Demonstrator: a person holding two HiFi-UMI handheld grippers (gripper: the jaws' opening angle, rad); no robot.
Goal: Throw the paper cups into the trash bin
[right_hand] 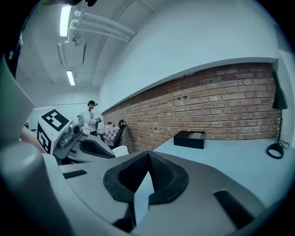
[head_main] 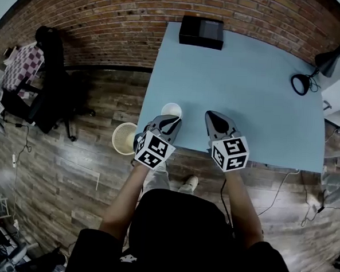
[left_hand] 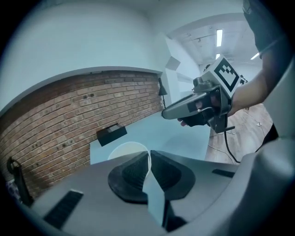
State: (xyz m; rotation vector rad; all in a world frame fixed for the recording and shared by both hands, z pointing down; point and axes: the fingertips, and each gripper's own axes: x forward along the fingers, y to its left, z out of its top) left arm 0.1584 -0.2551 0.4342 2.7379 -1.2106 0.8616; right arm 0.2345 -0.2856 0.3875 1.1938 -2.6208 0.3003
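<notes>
A white paper cup (head_main: 171,109) stands upright near the front left corner of the light blue table (head_main: 247,91). My left gripper (head_main: 174,120) is at the cup's near side. In the left gripper view its jaws (left_hand: 148,154) are pressed together, with the cup's rim (left_hand: 124,147) ending in the seam between them. My right gripper (head_main: 211,115) hovers over the table to the cup's right, shut and holding nothing (right_hand: 148,154). The cup (right_hand: 120,150) also shows past the right gripper's jaws. A beige mesh trash bin (head_main: 124,138) stands on the floor just left of the table.
A black box (head_main: 201,32) sits at the table's far edge against the brick wall. A black desk lamp (head_main: 302,83) stands at the far right. On the wooden floor to the left stands a black office chair (head_main: 46,96). A person stands far off along the wall (right_hand: 93,117).
</notes>
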